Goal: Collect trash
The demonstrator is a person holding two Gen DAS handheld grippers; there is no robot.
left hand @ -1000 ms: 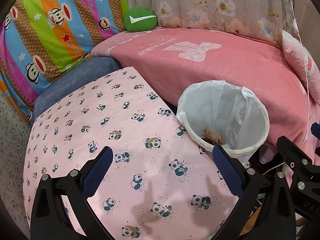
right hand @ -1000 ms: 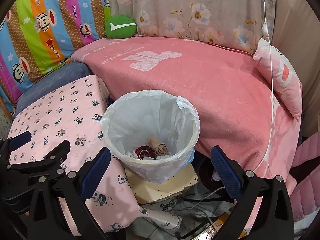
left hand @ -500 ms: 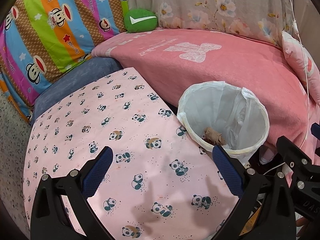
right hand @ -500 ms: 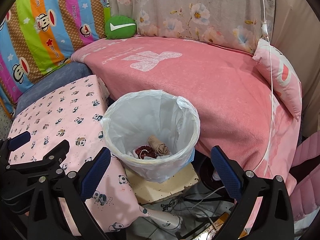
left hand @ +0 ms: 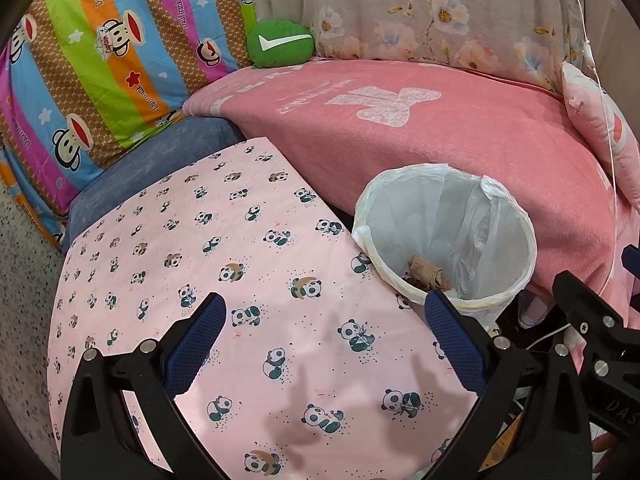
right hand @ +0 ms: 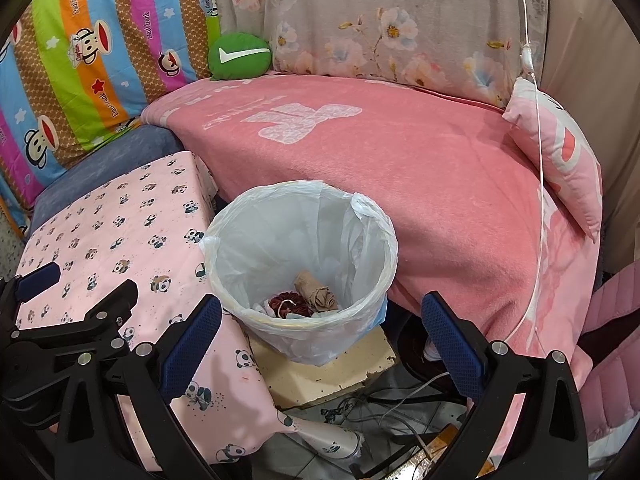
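Fingers (right hand: 452, 344) spread wide flanking bin (right hand: 300, 320).

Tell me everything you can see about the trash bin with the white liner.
The trash bin is a small round pail lined with a thin, translucent white plastic bag folded over its rim and crinkled. It stands upright on a pale, chipped slab, between the panda-print table and the pink blanket. At the bottom lie a crumpled brown paper wad, something dark red and white scraps. Neither pair of tongs touches it.
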